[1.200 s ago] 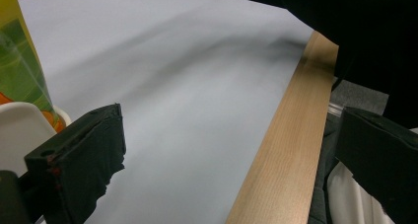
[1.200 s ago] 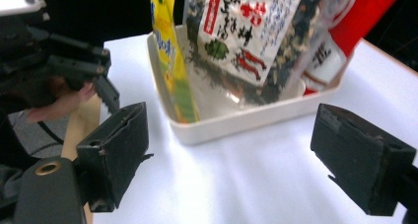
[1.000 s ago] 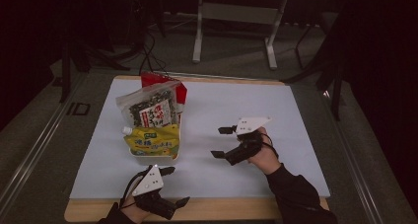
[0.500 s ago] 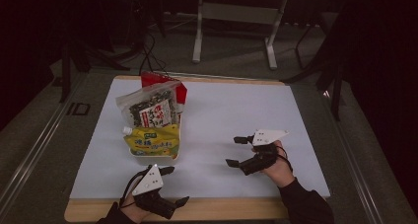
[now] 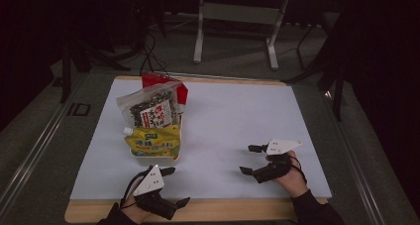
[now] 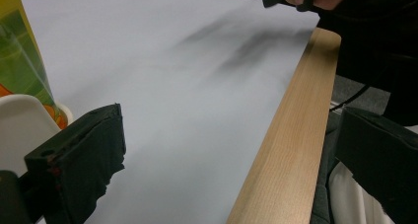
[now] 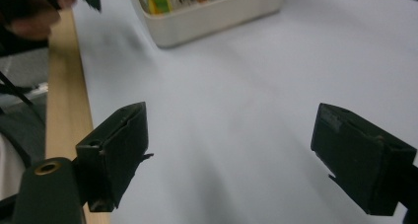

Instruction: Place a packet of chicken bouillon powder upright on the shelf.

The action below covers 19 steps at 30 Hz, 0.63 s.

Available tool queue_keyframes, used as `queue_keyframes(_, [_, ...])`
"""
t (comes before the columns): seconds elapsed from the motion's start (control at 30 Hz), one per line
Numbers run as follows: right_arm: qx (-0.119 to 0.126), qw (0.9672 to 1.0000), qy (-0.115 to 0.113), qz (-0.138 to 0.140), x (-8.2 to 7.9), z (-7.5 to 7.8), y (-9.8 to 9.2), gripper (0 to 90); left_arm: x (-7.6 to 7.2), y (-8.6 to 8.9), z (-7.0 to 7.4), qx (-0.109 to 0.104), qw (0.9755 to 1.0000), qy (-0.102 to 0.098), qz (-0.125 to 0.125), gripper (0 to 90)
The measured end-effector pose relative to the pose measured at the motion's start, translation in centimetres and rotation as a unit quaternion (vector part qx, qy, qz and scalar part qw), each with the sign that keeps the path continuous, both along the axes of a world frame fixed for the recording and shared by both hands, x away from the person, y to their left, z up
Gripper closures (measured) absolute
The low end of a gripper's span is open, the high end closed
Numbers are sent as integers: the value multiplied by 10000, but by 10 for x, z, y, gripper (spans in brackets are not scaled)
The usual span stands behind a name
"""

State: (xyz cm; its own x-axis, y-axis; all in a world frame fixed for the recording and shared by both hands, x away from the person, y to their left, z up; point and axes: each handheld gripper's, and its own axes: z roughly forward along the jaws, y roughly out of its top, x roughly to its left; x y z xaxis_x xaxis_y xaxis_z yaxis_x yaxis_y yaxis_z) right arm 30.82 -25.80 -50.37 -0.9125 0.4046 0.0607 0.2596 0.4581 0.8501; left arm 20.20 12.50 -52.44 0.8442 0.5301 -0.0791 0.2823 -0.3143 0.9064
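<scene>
White paper [image 5: 237, 131] covers a wooden table [image 5: 223, 210]. I hold a claw in each hand near its front edge. My left claw [image 5: 173, 186] sits at the front left corner, jaws spread wide and holding nothing; one jaw hangs past the wood edge, the other over the paper just beside a cream tray [image 5: 153, 158]. My right claw [image 5: 251, 159] rests low over bare paper at the front right, jaws wide apart too, gripping nothing, pointing toward the tray. The tray stands left of centre and holds a yellow pouch [image 5: 151, 141], a seaweed bag [image 5: 148, 111] and a red pack [image 5: 163, 81].
</scene>
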Motion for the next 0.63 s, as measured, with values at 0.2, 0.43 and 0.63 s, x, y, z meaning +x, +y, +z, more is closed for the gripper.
queue_keyframes(0.2, [-50, 9999, 80, -69, -1, -9, -8, 142, 0, -1, -1, 26, 10000, 5, -5, 9])
queue_keyframes(0.43, [-117, 9998, 27, -153, 0, -14, -13, 145, 1, -2, -1, 33, 10000, 6, -20, 8])
queue_keyframes(0.63, [-116, 9998, -4, -148, 1, -15, -15, 145, 2, -2, -1, 21, 10000, 16, -1, 9])
